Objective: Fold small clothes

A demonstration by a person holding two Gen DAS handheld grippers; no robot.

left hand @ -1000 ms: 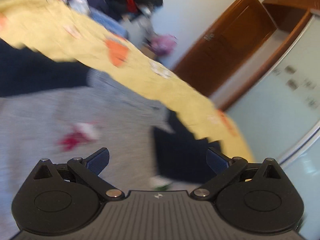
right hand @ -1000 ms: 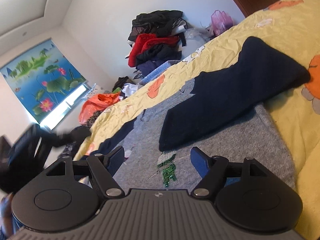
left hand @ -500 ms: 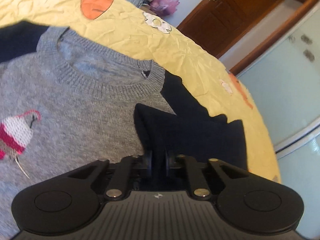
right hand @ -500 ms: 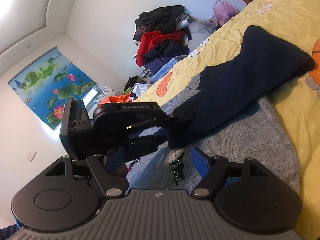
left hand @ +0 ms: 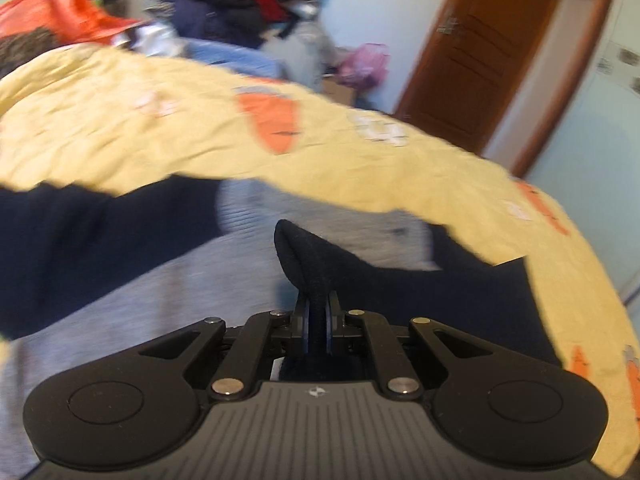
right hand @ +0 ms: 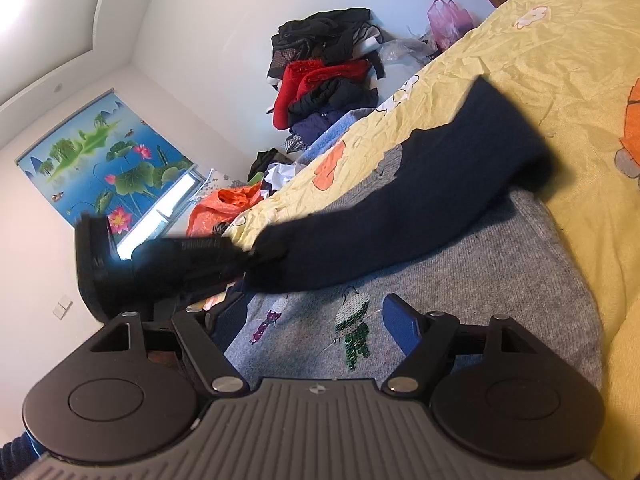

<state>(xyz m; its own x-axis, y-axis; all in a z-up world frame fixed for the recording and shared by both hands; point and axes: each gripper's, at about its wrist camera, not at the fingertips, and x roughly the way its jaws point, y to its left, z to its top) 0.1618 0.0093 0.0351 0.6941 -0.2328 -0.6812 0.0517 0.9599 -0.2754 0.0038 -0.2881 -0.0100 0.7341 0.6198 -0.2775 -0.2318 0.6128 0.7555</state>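
A small grey knit sweater [right hand: 460,280] with navy sleeves and sequin figures lies on a yellow bedspread [right hand: 560,60]. My left gripper [left hand: 317,320] is shut on the cuff of its navy right sleeve [left hand: 320,264] and holds it lifted over the grey body [left hand: 140,320]. In the right wrist view the left gripper [right hand: 248,258] shows blurred at the left, pulling that sleeve [right hand: 420,220] across the sweater. My right gripper [right hand: 316,320] is open and empty, low over the sweater's hem. The other navy sleeve [left hand: 80,240] lies at the left.
A heap of red, black and blue clothes [right hand: 324,80] is piled beyond the far edge of the bed. An orange bag [right hand: 224,204] lies near the window. A brown door [left hand: 480,60] and a pale wardrobe front [left hand: 600,140] stand to the right.
My left gripper came down open, shut on the navy sleeve cuff, and now lifts and drags it across the grey body. My right gripper stayed open and nearly still.
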